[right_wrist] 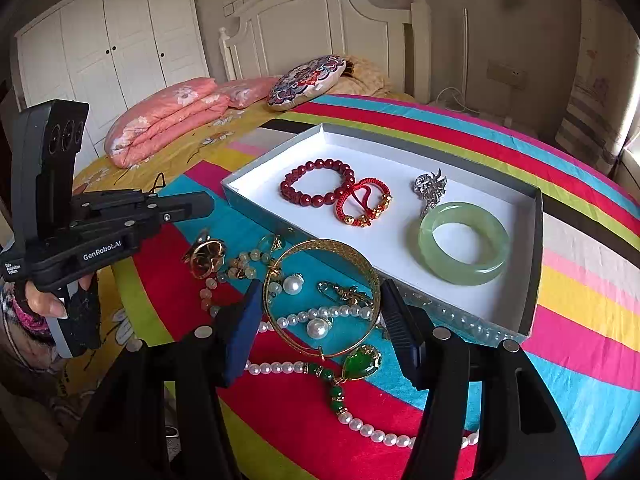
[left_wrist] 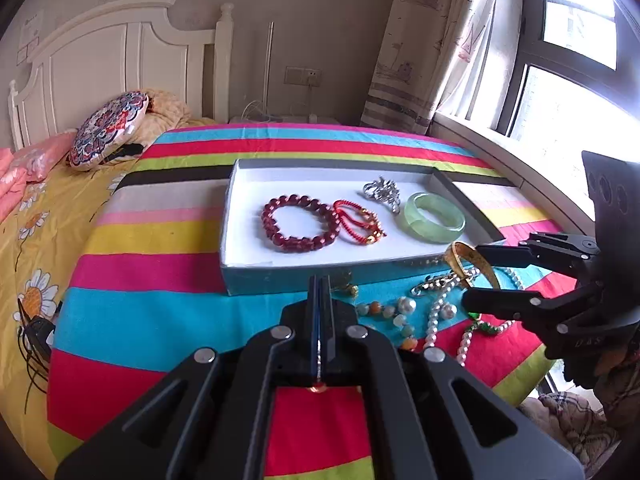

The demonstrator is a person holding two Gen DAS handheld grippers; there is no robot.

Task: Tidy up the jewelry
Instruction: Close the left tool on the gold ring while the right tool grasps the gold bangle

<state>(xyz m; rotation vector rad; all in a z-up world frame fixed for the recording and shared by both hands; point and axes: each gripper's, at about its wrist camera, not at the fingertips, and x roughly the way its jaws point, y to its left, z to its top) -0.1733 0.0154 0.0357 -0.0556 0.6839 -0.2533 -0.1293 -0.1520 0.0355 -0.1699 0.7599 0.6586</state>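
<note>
A shallow white-lined box (left_wrist: 244,248) (right_wrist: 532,264) lies on the striped blanket. In it are a dark red bead bracelet (left_wrist: 298,222) (right_wrist: 316,182), a red cord bracelet (left_wrist: 358,224) (right_wrist: 362,202), a silver brooch (left_wrist: 382,192) (right_wrist: 430,190) and a green jade bangle (left_wrist: 434,218) (right_wrist: 464,244). My right gripper (right_wrist: 322,306) (left_wrist: 468,274) is shut on a gold bangle (right_wrist: 320,256) (left_wrist: 472,258), held just above the loose pile by the box's near edge. My left gripper (left_wrist: 320,284) (right_wrist: 208,204) is shut and empty, left of the pile.
Loose jewelry lies on the blanket in front of the box: a pearl necklace with a green pendant (right_wrist: 362,362), pale bead strands (left_wrist: 384,312), a gold brooch (right_wrist: 206,256). Pillows (right_wrist: 168,116) and a headboard stand beyond; a window (left_wrist: 568,60) is at right.
</note>
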